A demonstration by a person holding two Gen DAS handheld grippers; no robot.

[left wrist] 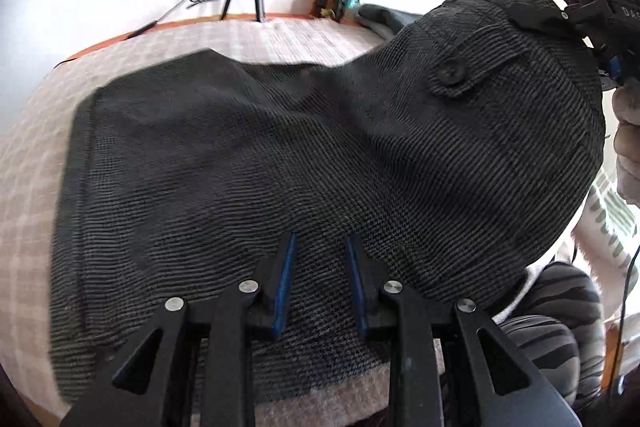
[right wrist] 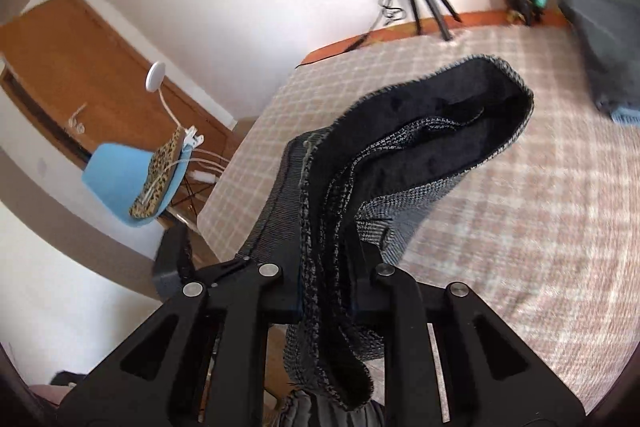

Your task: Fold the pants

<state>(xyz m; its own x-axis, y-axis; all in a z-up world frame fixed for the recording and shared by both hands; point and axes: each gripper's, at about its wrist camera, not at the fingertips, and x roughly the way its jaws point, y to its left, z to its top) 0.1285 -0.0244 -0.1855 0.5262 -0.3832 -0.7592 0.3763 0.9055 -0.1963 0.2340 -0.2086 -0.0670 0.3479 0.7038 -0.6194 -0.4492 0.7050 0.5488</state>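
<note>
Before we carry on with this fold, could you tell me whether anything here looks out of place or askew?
Nothing looks damaged or spilled. The dark grey woven pants lie unevenly on the checked beige bedcover: the right gripper, jaws shut on the waistband, holds that end off the bed, while the left gripper hovers open.

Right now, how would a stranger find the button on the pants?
Start at the plaid bed cover; dark woven pants lie across it. Follow them to the raised end held by the right tool. The round dark button sits on a narrow tab, the only button visible.
</note>
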